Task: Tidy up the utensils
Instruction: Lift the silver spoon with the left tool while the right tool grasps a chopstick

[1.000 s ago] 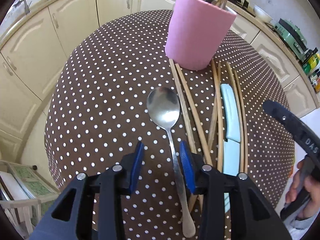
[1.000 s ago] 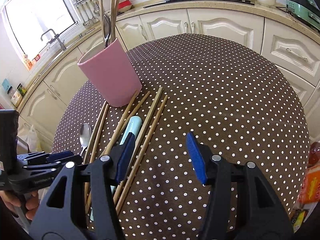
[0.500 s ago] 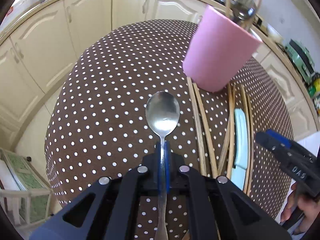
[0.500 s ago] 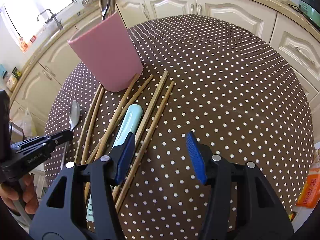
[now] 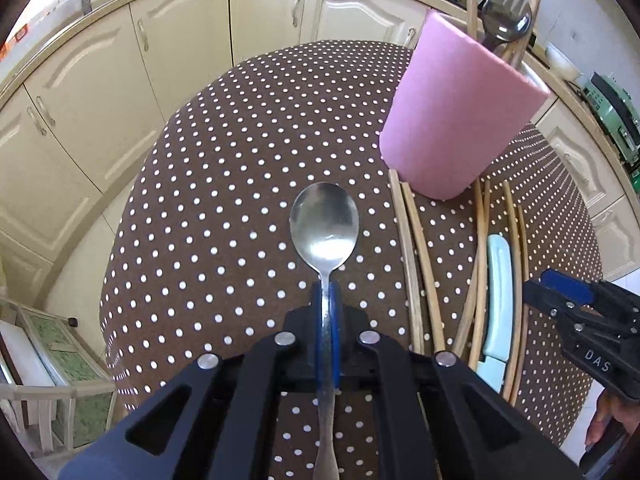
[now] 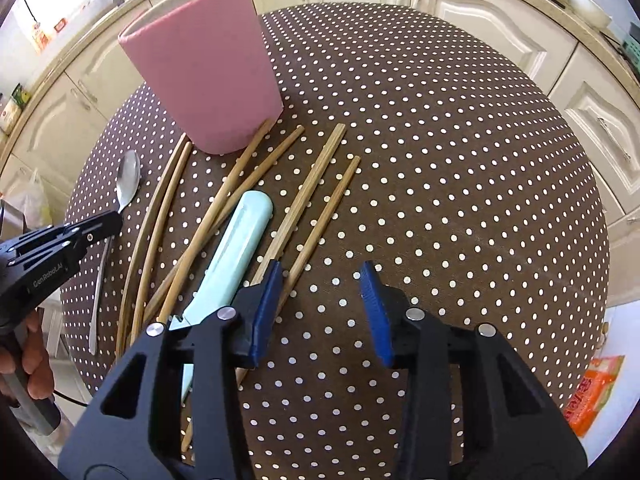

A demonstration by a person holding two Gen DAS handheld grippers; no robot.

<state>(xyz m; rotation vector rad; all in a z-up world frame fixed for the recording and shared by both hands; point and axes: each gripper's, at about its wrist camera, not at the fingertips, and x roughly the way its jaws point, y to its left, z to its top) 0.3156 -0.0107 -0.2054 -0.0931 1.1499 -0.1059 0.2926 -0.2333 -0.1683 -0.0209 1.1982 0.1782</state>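
A steel spoon (image 5: 324,228) points bowl-first away from me, and my left gripper (image 5: 328,320) is shut on its handle. In the right wrist view the same left gripper (image 6: 108,224) holds the spoon (image 6: 128,180) at the table's left edge. A pink cup (image 5: 460,120) with a spoon and sticks in it stands beyond. Several wooden chopsticks (image 6: 312,200) and a pale blue sheathed knife (image 6: 236,248) lie beside the cup (image 6: 208,80). My right gripper (image 6: 320,292) hovers over them, jaws closing with only cloth between; the rightmost chopstick runs under its left finger.
The round table has a brown polka-dot cloth (image 6: 440,160) and drops off on all sides. Cream cabinets (image 5: 120,80) ring it. An orange packet (image 6: 592,384) lies below the right edge. A person's hand (image 6: 32,352) grips the left tool's handle.
My left gripper went from open astride the spoon handle to shut on it. The right gripper shifted nearer the chopsticks and its jaws narrowed.
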